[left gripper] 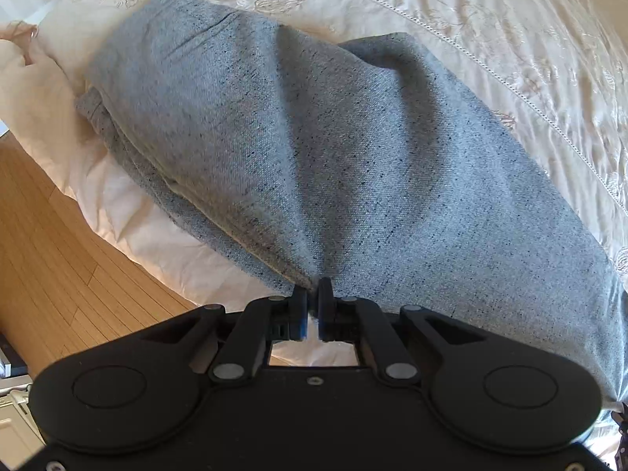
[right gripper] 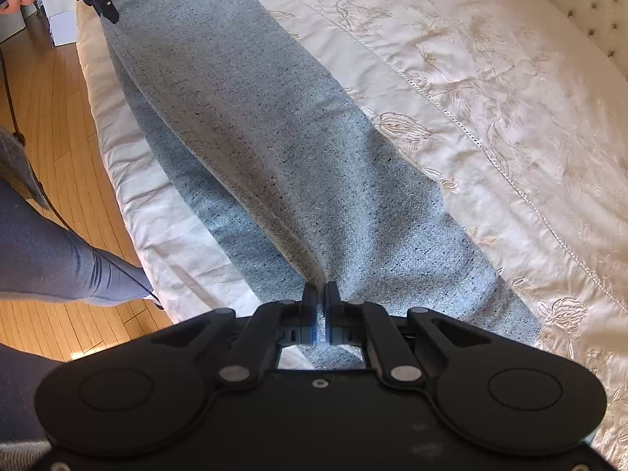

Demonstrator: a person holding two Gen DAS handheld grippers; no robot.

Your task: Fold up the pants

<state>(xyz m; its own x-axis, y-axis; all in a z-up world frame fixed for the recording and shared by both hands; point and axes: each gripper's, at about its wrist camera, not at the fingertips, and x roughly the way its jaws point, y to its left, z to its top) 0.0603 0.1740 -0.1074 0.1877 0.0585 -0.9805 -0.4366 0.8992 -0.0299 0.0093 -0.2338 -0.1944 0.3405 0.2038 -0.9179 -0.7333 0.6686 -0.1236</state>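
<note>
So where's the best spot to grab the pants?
By the long edge nearest the floor, coming from above. Both the left gripper and right gripper already pinch the pants there, where the cloth bunches up off the bed.

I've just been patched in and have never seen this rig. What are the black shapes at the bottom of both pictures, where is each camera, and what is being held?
No robot arm here: a person carries a two-finger claw in each hand, and a fisheye camera on each looks along its fingers. The black shape low in each picture is that claw's own body. In the left wrist view, the left claw is shut on an edge of the grey pants. In the right wrist view, the right claw is shut on another edge of the pants, and the left claw appears far off at the top left. The pants lie along the edge of an embroidered cream bedspread, beside a wood floor.
</note>
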